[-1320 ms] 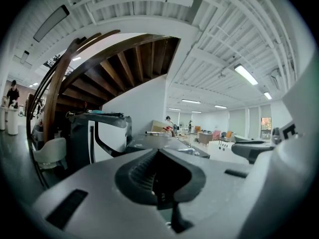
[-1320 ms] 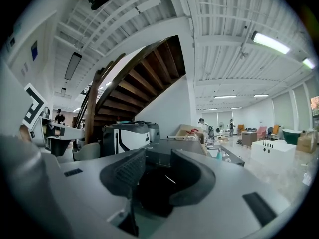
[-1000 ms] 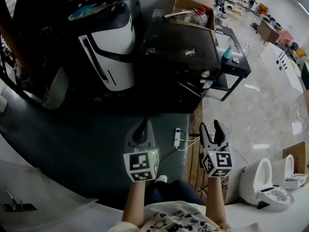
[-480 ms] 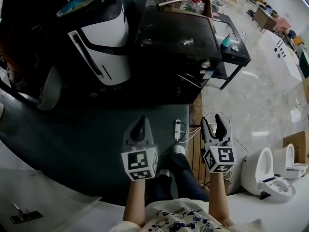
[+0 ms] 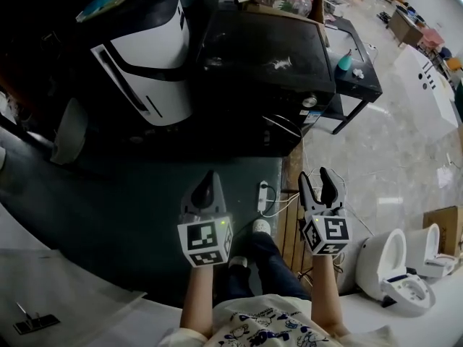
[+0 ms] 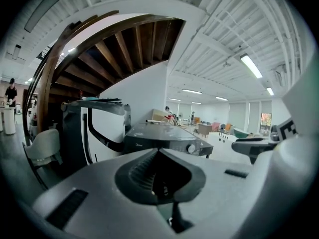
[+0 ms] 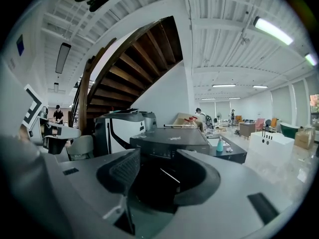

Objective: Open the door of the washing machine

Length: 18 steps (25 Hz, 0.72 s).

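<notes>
**Both claws empty, well short of the washing machine**

Head view: The black washing machine (image 5: pixel 264 63) stands against the wall, between a white-and-black appliance (image 5: pixel 148 60) and a small black table (image 5: pixel 359 85). Its dark front faces the person. Both claws hang over the floor, well apart from the machine. The left gripper (image 5: pixel 210 184) has its jaws pressed together, with nothing in them. The right gripper (image 5: pixel 315 181) has its jaws spread in a V and touches nothing. A white power strip (image 5: pixel 263 196) lies on the floor between the two.

Left gripper view: The left gripper (image 6: pixel 158 154) shows its jaws meeting in one ridge, with no gap and nothing pinched. Beyond them is the washing machine (image 6: pixel 159 135), with a round knob (image 6: pixel 190 148) on its front.

Right gripper view: The right gripper (image 7: pixel 158 169) holds its jaws wide apart and empty. The washing machine (image 7: pixel 169 139) shows in the gap between them, far off and untouched. I cannot tell from its dark front how the door sits.
</notes>
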Each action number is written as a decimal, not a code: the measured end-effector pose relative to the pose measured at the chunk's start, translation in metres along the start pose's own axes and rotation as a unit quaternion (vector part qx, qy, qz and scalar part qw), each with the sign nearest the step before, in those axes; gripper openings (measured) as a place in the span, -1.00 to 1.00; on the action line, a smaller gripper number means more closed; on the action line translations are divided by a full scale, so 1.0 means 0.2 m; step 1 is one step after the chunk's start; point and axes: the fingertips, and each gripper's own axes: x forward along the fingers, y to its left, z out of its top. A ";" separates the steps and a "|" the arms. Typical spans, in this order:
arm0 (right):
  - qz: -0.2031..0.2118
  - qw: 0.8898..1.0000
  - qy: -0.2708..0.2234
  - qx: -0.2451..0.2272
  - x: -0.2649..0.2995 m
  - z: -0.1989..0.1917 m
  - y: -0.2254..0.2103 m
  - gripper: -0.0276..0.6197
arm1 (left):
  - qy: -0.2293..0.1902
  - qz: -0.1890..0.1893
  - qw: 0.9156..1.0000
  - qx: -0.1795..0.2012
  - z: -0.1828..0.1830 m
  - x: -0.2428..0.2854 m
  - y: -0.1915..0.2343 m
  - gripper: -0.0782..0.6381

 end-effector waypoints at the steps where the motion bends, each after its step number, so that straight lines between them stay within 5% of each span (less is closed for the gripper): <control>1: 0.002 1.000 0.003 -0.003 0.04 0.00 -0.03 -0.23 | 0.002 0.001 1.000 -0.001 0.00 0.04 -0.01 -0.78; 18: 0.059 0.996 0.060 -0.030 0.68 -0.32 -0.44 -0.24 | 0.027 0.013 0.999 0.045 -0.06 0.69 -0.16 -0.78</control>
